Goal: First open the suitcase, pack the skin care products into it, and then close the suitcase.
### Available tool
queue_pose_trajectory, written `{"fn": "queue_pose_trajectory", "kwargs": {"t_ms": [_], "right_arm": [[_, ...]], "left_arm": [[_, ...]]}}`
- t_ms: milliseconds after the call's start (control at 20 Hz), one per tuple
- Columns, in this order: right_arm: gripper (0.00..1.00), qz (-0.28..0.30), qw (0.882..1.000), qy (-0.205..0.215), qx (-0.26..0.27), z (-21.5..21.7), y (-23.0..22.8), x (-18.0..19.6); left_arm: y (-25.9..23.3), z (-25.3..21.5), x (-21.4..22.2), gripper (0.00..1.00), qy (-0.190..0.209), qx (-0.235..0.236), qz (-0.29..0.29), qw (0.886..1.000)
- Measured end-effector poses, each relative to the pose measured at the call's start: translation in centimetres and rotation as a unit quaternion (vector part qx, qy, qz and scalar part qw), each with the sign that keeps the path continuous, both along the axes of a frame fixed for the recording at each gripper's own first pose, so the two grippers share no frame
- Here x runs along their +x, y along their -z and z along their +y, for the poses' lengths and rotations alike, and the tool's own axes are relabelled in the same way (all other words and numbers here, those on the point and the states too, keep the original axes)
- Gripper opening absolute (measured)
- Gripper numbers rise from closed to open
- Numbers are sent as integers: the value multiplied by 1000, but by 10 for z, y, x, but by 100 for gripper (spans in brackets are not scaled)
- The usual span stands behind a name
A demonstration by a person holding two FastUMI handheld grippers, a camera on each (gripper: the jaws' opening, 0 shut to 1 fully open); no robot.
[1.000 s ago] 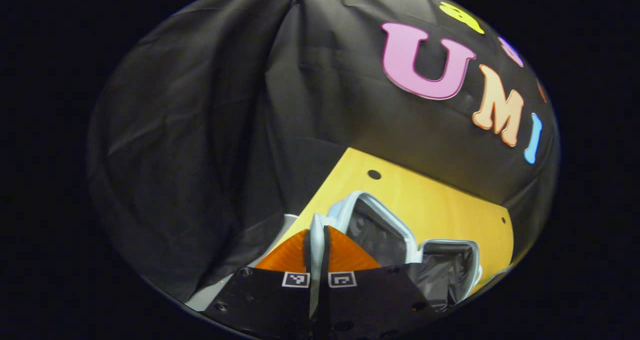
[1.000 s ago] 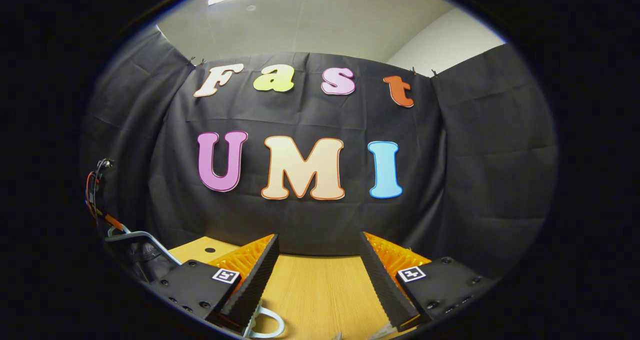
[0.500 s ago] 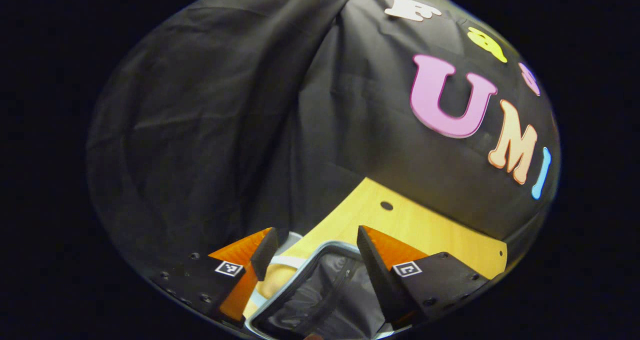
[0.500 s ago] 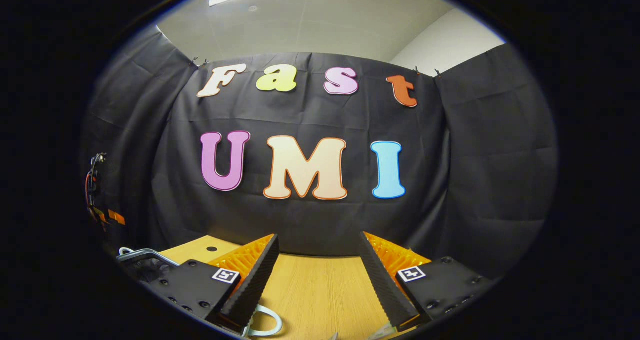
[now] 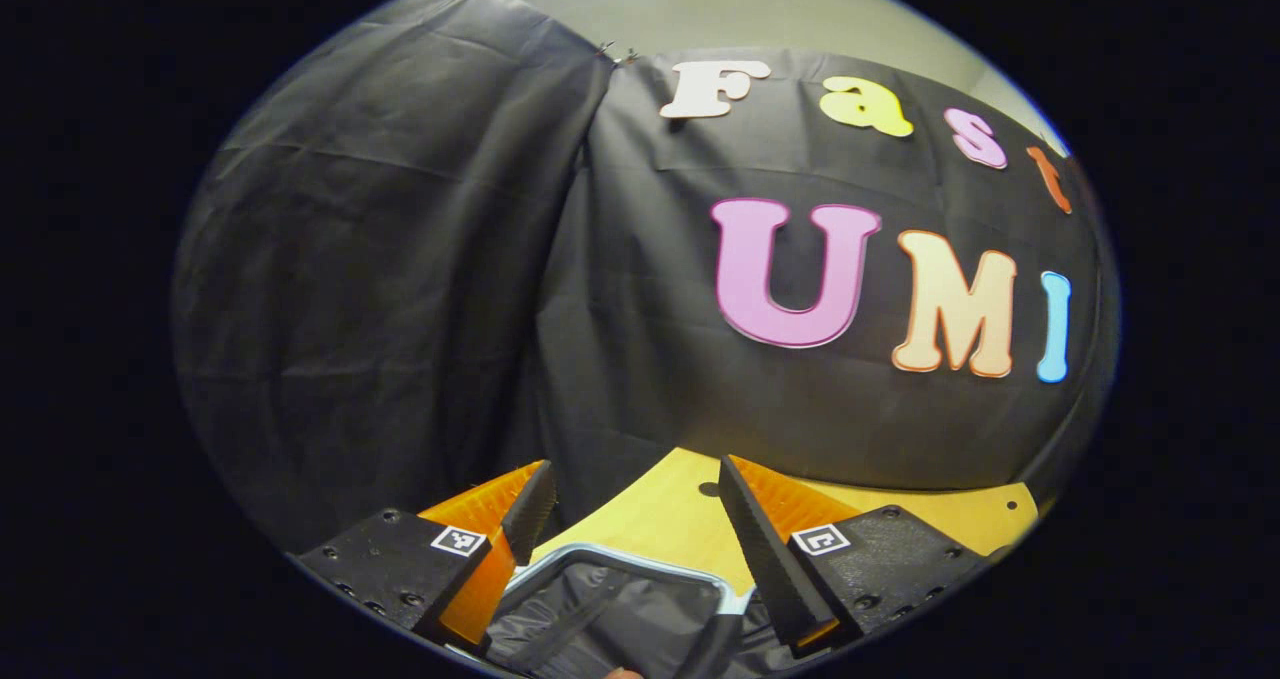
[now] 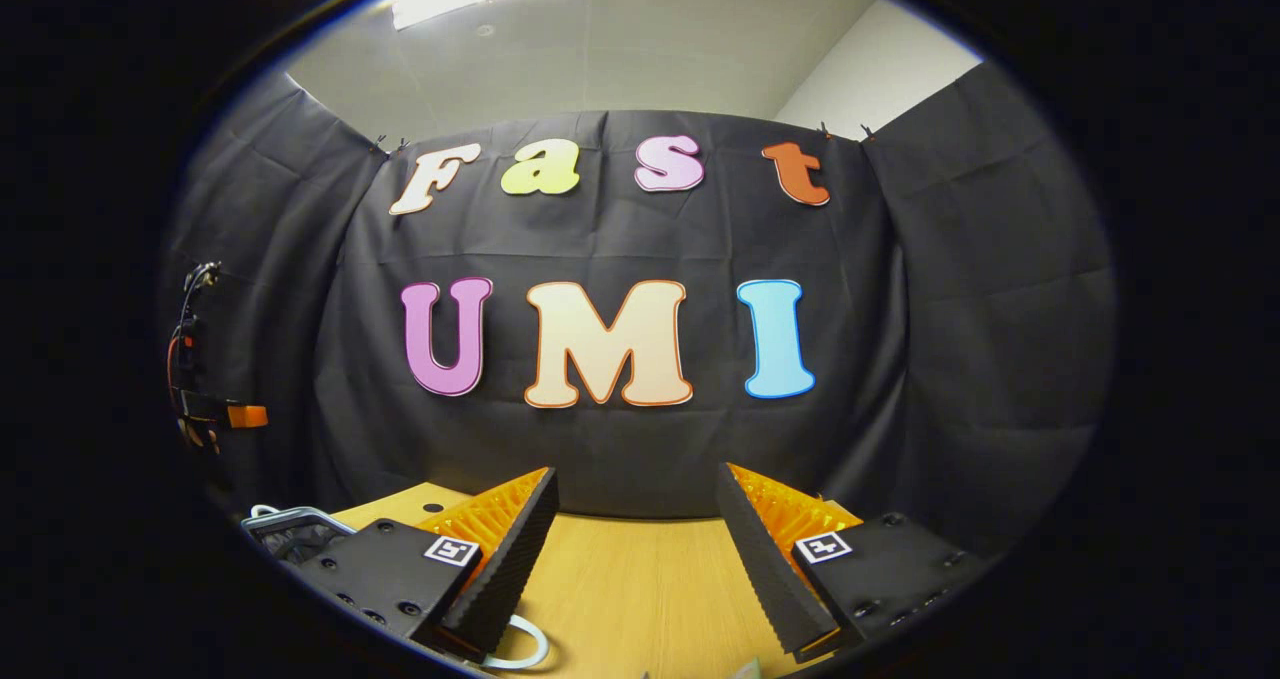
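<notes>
In the left gripper view, my left gripper (image 5: 634, 471) is open above the wooden table (image 5: 680, 509). The suitcase (image 5: 620, 604), with a pale rim and dark lining, lies open below and between its fingers, untouched. In the right gripper view, my right gripper (image 6: 637, 477) is open with nothing between its fingers, held over the table (image 6: 640, 579). A corner of the suitcase (image 6: 290, 529) shows at the lower left. The left gripper (image 6: 205, 409) with its cables hangs at the far left, above that corner. I cannot make out any skin care product.
A pale loop (image 6: 528, 649) lies on the table under my right gripper's left finger. The black cloth wall closes the table's far side and both flanks. Bare wood stretches ahead of the right gripper.
My left gripper was shut on the suitcase's pale rim, then let go, opened and tilted upward. The right gripper has barely moved.
</notes>
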State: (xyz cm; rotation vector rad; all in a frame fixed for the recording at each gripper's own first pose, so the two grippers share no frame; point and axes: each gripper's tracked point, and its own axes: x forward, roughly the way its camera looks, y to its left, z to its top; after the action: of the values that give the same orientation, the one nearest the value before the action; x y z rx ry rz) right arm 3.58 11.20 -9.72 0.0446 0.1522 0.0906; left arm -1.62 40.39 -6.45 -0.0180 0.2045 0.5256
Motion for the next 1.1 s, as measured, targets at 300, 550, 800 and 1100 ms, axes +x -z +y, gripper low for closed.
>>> {"fn": "queue_pose_trajectory", "kwargs": {"t_ms": [300, 550, 800, 1100], "right_arm": [[98, -2, 1000, -9, -10, -31, -1, -1], [98, -2, 1000, -11, -11, -56, 0, -3], [99, 1, 1000, -12, -11, -83, 2, -8], [99, 8, 1000, -17, -9, -109, 8, -15]], "left_arm": [[-9, -109, 18, 94, 80, 7, -1, 997], [-6, -171, 24, 95, 114, -3, 1, 994], [4, -231, 25, 95, 152, -5, 12, 988], [20, -308, 23, 94, 207, -18, 29, 978]]}}
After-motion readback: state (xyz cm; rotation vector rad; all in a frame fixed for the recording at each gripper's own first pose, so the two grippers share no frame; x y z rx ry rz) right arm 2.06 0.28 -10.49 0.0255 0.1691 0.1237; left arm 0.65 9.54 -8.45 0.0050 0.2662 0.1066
